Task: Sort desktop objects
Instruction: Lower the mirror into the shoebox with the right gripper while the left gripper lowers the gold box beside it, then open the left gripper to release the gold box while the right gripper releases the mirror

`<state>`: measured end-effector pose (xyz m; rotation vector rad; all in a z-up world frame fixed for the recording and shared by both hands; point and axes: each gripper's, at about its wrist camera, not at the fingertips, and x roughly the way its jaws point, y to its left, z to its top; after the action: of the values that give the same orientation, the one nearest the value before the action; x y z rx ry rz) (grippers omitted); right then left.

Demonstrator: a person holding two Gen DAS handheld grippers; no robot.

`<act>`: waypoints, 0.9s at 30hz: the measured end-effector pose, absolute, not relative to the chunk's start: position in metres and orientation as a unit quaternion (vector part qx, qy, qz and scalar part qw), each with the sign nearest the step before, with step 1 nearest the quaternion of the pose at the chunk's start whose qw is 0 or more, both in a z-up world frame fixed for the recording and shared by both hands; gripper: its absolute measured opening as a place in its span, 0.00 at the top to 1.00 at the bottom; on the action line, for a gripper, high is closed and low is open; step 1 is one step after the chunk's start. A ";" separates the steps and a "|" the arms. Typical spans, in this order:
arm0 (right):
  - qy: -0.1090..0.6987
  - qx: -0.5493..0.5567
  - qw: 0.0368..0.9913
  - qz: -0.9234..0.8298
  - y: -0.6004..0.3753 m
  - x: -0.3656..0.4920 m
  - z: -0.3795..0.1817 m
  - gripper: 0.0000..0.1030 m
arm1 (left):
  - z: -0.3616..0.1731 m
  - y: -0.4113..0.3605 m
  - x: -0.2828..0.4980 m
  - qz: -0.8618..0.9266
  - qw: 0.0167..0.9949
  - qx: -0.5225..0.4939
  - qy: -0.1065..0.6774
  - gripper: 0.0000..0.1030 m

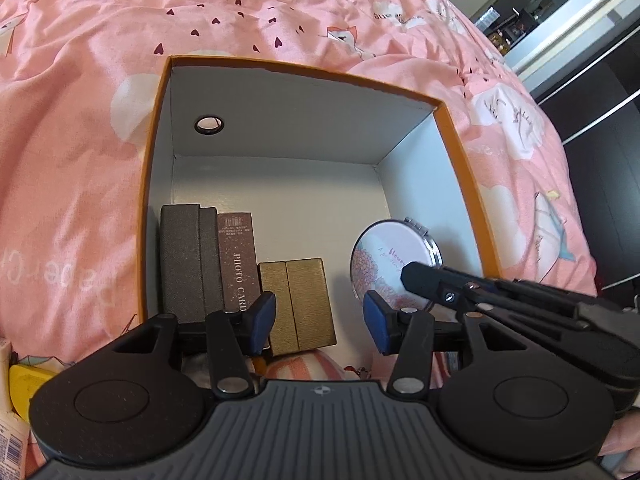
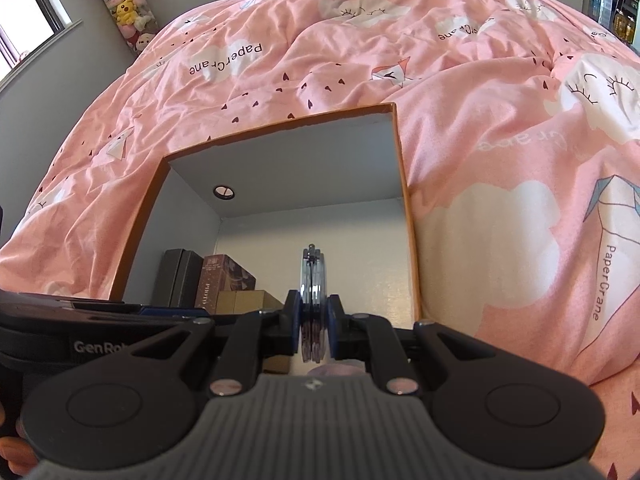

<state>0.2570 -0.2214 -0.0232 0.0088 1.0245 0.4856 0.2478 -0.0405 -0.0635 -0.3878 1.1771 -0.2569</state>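
An orange-rimmed box (image 1: 460,152) with a white inside sits on a pink duvet. Against its left wall stand a dark grey case (image 1: 184,260), a brown "PHOTO CARD" box (image 1: 238,260) and a gold box (image 1: 304,300). My left gripper (image 1: 320,322) is open over the box's near edge. The gold box lies between its blue pads (image 1: 264,318), and a gap shows at the right pad. My right gripper (image 2: 313,320) is shut on a round compact mirror (image 2: 313,276), held edge-on above the box floor. From the left wrist the mirror's flowered face (image 1: 384,256) shows.
The pink duvet (image 2: 480,100) surrounds the box on all sides. A round hole (image 1: 208,124) pierces the box's far wall. A yellow item (image 1: 24,388) lies at the lower left. Dark cabinets (image 1: 600,100) stand to the right, and plush toys (image 2: 124,4) by a window.
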 end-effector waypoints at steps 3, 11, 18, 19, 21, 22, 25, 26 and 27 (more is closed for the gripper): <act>0.489 -0.002 0.840 0.234 -0.215 0.253 -0.024 0.87 | -0.047 -0.031 0.242 -0.123 0.822 -0.183 0.525 0.45; 0.497 -0.041 0.839 0.219 -0.190 0.249 -0.042 0.86 | -0.016 -0.002 0.223 -0.075 0.861 -0.153 0.480 0.45; 0.513 -0.062 0.831 0.207 -0.181 0.250 -0.057 0.86 | -0.023 0.017 0.211 -0.052 0.858 -0.172 0.481 0.45; 0.512 -0.063 0.831 0.209 -0.180 0.250 -0.057 0.86 | -0.025 0.019 0.209 -0.050 0.858 -0.174 0.481 0.45; 0.516 -0.059 0.828 0.210 -0.181 0.250 -0.056 0.86 | -0.027 0.022 0.207 -0.049 0.857 -0.177 0.482 0.45; 0.522 -0.051 0.825 0.211 -0.182 0.250 -0.056 0.86 | -0.028 0.023 0.206 -0.050 0.856 -0.179 0.482 0.45; 0.530 -0.033 0.821 0.212 -0.184 0.251 -0.056 0.85 | -0.029 0.024 0.204 -0.055 0.856 -0.180 0.482 0.45; 0.529 -0.028 0.822 0.211 -0.185 0.251 -0.055 0.85 | -0.029 0.024 0.203 -0.055 0.856 -0.180 0.482 0.45; 0.528 -0.022 0.823 0.210 -0.187 0.251 -0.053 0.84 | -0.030 0.024 0.202 -0.055 0.855 -0.180 0.483 0.45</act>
<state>0.2509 -0.1868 -0.0534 -0.0464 1.1224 0.4467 0.2025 0.0237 -0.0296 -0.3780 1.0149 -0.1154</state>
